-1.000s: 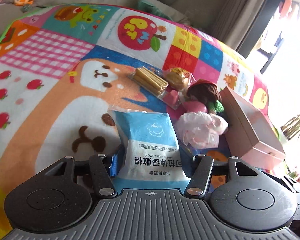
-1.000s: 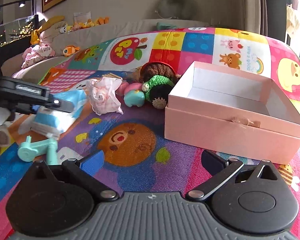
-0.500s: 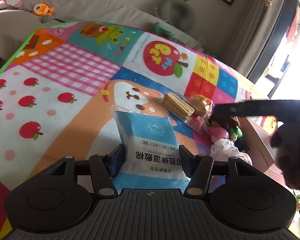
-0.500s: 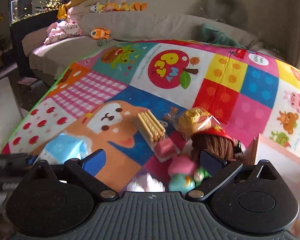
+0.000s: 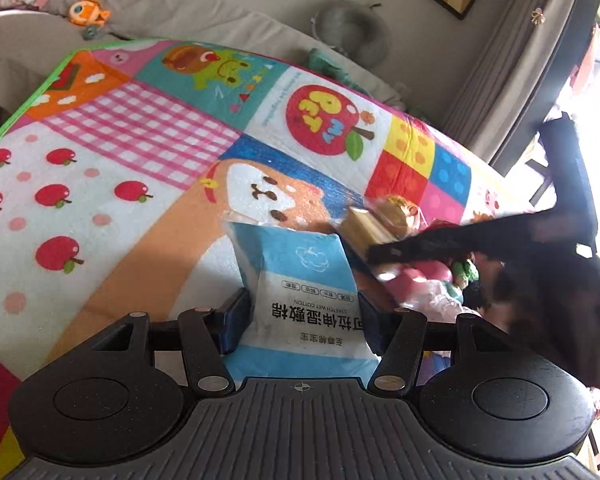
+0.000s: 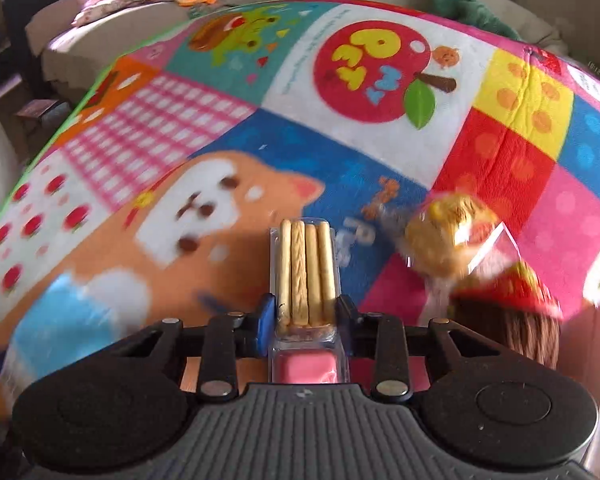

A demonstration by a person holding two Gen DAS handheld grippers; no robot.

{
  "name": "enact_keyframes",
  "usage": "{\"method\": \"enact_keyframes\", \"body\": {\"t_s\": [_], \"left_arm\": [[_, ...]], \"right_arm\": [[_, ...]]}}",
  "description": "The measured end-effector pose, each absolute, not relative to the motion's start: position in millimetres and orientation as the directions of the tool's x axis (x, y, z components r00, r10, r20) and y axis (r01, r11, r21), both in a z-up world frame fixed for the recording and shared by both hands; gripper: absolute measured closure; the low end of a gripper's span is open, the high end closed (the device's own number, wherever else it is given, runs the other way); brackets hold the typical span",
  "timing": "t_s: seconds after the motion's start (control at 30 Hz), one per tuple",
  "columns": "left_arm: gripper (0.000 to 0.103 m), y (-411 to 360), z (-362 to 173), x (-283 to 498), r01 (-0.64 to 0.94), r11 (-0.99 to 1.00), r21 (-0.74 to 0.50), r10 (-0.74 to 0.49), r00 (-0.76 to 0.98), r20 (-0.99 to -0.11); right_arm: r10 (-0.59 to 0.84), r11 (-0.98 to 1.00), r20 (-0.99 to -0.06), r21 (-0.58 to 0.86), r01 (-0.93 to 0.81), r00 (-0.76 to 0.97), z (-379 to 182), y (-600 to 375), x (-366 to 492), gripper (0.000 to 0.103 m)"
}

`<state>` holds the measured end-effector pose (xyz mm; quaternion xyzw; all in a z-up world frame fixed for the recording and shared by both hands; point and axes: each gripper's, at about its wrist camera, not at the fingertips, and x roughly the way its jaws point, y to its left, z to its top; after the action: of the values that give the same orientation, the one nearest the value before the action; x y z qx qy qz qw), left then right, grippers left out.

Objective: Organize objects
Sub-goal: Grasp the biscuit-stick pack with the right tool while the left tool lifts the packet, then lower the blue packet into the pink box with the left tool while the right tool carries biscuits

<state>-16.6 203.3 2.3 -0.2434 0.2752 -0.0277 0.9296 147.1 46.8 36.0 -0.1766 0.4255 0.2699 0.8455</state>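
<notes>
Your left gripper [image 5: 302, 316] has its blue fingers [image 5: 236, 320] clamped on both sides of the blue and white cotton pad pack [image 5: 300, 280], which sticks out away from you with its crinkled top edge over the shiba dog print on the play mat [image 5: 140, 140]. The pack's printed text reads upside down from this camera.

Your right gripper [image 6: 305, 320] is pinched narrow on the clear biscuit stick tray [image 6: 306, 268]. The fingers [image 6: 265, 318] sit right at the near end of the four sticks, and the tray's pink dip compartment [image 6: 305, 366] sits just behind them, close to the camera. The sticks point away from you over the mat's blue patch.

Just right of the tray there's a wrapped yellow snack [image 6: 448, 236], pretty blurred, touching or nearly touching a red and brown knitted toy [image 6: 512, 304] at the near right. From the left camera, your right gripper comes in as a dark blurred shape [image 5: 480, 240] from the right, over the pile of small toys there, and I can't make out much in that pile beyond pink and green bits.

Farther out, a grey couch [image 5: 180, 4] runs behind the mat with an orange fish plush [image 5: 86, 10] on it. A grey neck pillow [image 5: 352, 32] leans against the wall at the back.
</notes>
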Motion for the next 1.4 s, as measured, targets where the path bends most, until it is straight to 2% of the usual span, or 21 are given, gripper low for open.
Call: {"method": "enact_keyframes", "body": {"t_s": [0.17,0.3,0.47,0.6,0.7,0.8,0.97,1.07,1.17,1.27,1.4], "left_arm": [[0.041,197,8,-16,-0.069,0.881,-0.468,-0.206,0.835,-0.51],[0.042,173,30,-23,0.02,0.896,-0.443,-0.258,0.835,-0.485],[0.042,119,56,-42,0.202,0.885,-0.419,-0.407,0.772,-0.488],[0.042,68,57,-49,0.325,0.837,-0.44,-0.537,0.646,-0.543],[0.042,33,55,-45,0.377,0.81,-0.45,-0.585,0.569,-0.577],[0.042,0,66,-36,0.404,0.821,-0.403,-0.571,0.568,-0.593],[0.041,-50,112,10,0.432,0.836,-0.338,-0.549,0.671,-0.498],[0.041,-83,121,56,0.402,0.86,-0.315,-0.509,0.715,-0.479],[0.041,-111,105,100,0.354,0.875,-0.329,-0.481,0.703,-0.524],[0.041,-137,72,133,0.301,0.903,-0.308,-0.43,0.658,-0.618],[0.04,-147,41,140,0.241,0.928,-0.284,-0.373,0.575,-0.728]], "right_arm": [[0.409,0.789,-0.706,-0.045,-0.613,0.578,92,-12,88,0.071],[0.451,0.814,-0.628,-0.001,-0.58,0.634,127,-73,44,0.071],[0.377,0.878,-0.638,0.016,-0.478,0.672,112,-144,-6,0.071],[0.299,0.924,-0.67,0.025,-0.382,0.679,83,-193,-41,0.071],[0.266,0.95,-0.68,0.066,-0.304,0.684,69,-225,-60,0.071],[0.219,0.971,-0.65,0.07,-0.23,0.728,63,-251,-77,0.071],[0.208,0.978,-0.565,0.126,-0.165,0.798,64,-284,-96,0.071],[0.203,0.979,-0.526,0.14,-0.151,0.826,63,-293,-101,0.071],[0.224,0.971,-0.509,0.186,-0.148,0.831,57,-302,-103,0.071],[0.234,0.966,-0.502,0.221,-0.138,0.833,46,-309,-106,0.071],[0.228,0.965,-0.501,0.233,-0.123,0.835,37,-314,-106,0.071]]}}
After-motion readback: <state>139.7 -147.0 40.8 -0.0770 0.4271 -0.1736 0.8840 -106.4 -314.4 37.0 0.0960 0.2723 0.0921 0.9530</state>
